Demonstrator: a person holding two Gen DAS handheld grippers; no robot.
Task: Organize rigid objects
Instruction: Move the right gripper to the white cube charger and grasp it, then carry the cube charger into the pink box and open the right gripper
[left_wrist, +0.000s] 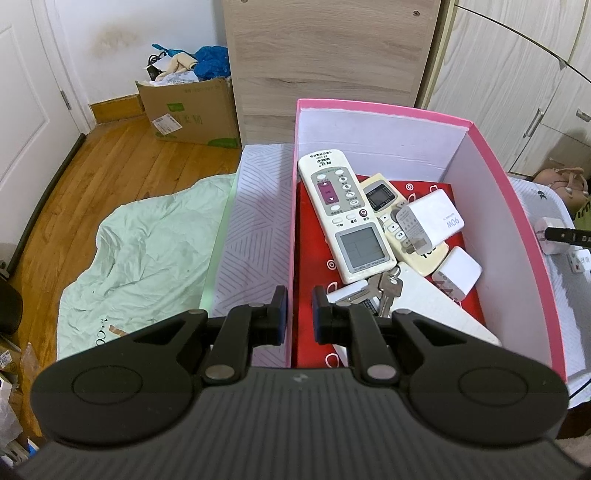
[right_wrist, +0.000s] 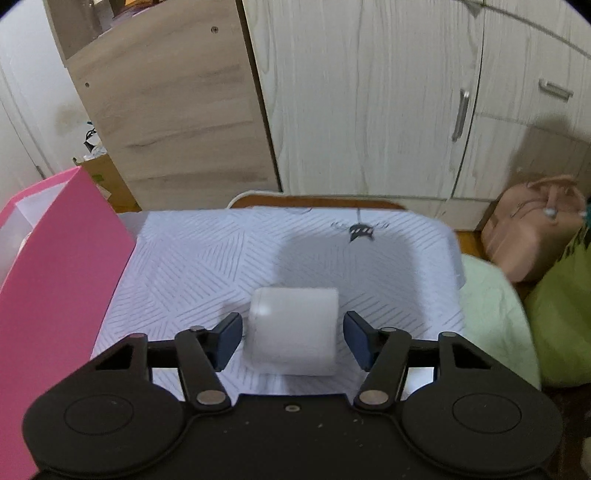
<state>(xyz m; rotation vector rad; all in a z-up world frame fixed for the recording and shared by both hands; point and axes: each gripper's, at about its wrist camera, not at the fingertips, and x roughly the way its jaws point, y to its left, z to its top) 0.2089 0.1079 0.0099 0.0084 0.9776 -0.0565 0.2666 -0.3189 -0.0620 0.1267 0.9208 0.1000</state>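
2 remotes (left_wrist: 341, 214), chargers (left_wrist: 430, 221), keys (left_wrist: 388, 290) in box (left_wrist: 517, 206); white block (right_wrist: 293, 330) on cloth (right_wrist: 207, 258), right of box.

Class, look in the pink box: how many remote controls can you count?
2. A white remote lies along the pink box's left side; a cream remote lies partly under it and a white charger. More could be hidden beneath.
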